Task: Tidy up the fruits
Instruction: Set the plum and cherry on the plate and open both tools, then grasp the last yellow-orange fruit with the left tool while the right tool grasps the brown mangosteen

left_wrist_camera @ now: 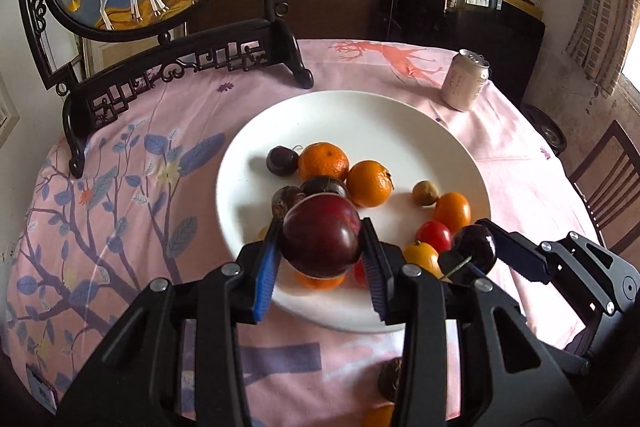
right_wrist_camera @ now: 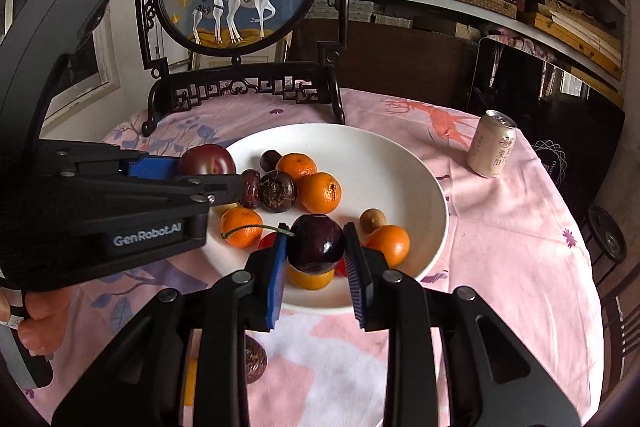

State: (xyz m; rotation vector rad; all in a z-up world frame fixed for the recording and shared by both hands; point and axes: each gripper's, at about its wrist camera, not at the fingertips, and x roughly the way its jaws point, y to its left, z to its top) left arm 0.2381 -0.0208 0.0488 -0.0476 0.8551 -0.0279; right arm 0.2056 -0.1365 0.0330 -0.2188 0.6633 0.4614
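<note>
1. My left gripper (left_wrist_camera: 322, 241) was closed down on a dark red plum (left_wrist_camera: 320, 235), its pads pressed against the fruit's two sides, and it hung just above the near part of the white plate (left_wrist_camera: 360, 119).
2. My right gripper (right_wrist_camera: 316, 247) was pinched on a dark cherry (right_wrist_camera: 315, 243) with a green stem sticking out to the left, also over the plate's near edge.
3. I judged the plum moderately heavy for its size, smooth-skinned and a bit slippery, and soft enough to bruise, so a hold across its widest middle with gentle pressure suited it.
4. The cherry looked light and glossy; I thought it could pop out sideways if squeezed hard, so centring it on the pads mattered more than force. I kept off the stem, which seemed too thin to carry it.
5. On the plate lay several mandarins (left_wrist_camera: 324, 161), small dark fruits, a brownish one and a red tomato (left_wrist_camera: 434, 235), some touching each other.
6. A few fruits still sat on the pink tablecloth (left_wrist_camera: 120, 187) close under the grippers, partly hidden, so I judged the gathering unfinished.
7. A drinks can (right_wrist_camera: 494, 145) stood well apart, beyond the plate to the right.
</note>
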